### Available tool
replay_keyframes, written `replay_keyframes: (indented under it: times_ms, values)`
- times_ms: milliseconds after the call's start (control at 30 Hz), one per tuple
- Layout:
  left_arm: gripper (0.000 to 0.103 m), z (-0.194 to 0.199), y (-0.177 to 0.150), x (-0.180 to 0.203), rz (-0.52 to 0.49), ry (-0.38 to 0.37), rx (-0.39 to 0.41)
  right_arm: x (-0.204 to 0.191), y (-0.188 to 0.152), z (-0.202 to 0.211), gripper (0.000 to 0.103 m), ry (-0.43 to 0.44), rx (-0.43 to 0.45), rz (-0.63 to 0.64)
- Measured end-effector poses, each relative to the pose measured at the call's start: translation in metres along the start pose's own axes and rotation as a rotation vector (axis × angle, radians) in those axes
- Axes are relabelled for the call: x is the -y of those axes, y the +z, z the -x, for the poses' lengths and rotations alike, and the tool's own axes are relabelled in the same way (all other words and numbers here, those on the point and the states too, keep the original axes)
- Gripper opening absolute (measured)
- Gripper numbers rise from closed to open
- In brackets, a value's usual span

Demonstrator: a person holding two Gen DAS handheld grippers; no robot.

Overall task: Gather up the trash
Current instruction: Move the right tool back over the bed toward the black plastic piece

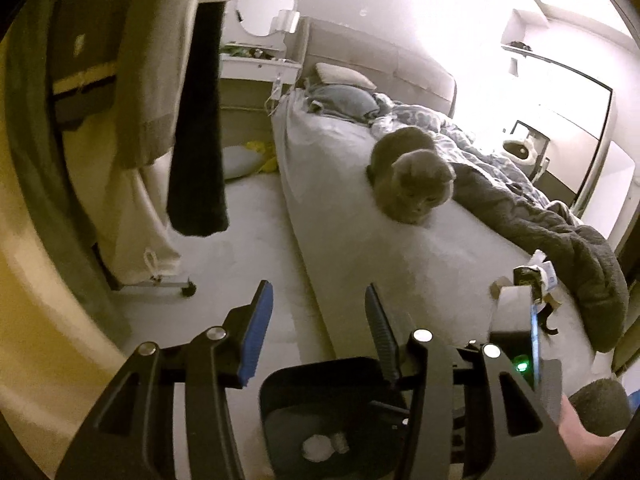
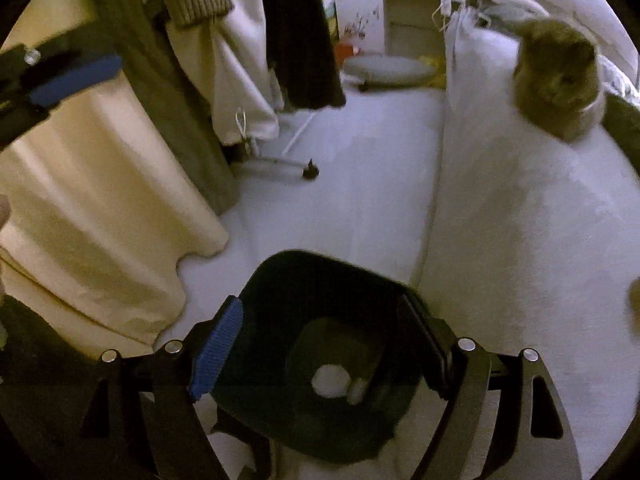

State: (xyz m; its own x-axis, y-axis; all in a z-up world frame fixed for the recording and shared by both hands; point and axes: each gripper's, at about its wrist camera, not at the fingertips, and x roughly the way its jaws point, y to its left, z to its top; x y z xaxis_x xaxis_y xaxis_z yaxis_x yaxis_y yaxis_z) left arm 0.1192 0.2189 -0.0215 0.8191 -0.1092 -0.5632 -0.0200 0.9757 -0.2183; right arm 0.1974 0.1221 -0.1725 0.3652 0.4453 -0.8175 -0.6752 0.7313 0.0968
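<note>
A black bin [image 2: 280, 280] stands on the pale floor beside the bed, with a white crumpled ball [image 2: 330, 380] and a smaller grey scrap at its bottom. My right gripper [image 2: 320, 300] hangs open right above the bin's mouth, with nothing between its pads. In the left wrist view my left gripper [image 1: 318, 292] is open and empty, over the floor and the bed's edge, with the bin [image 1: 280, 392] below it. Loose wrappers [image 1: 536, 274] lie on the bed's near corner, just past the right gripper [image 1: 524, 312].
A grey cat [image 1: 412, 178] lies on the bed [image 1: 352, 248] and faces me. A crumpled grey duvet [image 1: 540, 216] covers the bed's right side. A wheeled clothes rack [image 2: 280, 160] with hanging garments and a cream curtain [image 2: 100, 200] stand on the left.
</note>
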Motion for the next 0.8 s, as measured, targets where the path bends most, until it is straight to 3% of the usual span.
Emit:
replay_keyframes:
  times_ms: [367, 800]
  values:
    - [0.057, -0.01, 0.017, 0.073, -0.073, -0.121, 0.031, 0.07, -0.02, 0.08, 0.081, -0.096, 0.115, -0.066]
    - [0.055, -0.043, 0.018, 0.164, -0.13, -0.271, -0.012, 0.142, -0.067, 0.137, 0.081, -0.228, 0.149, -0.145]
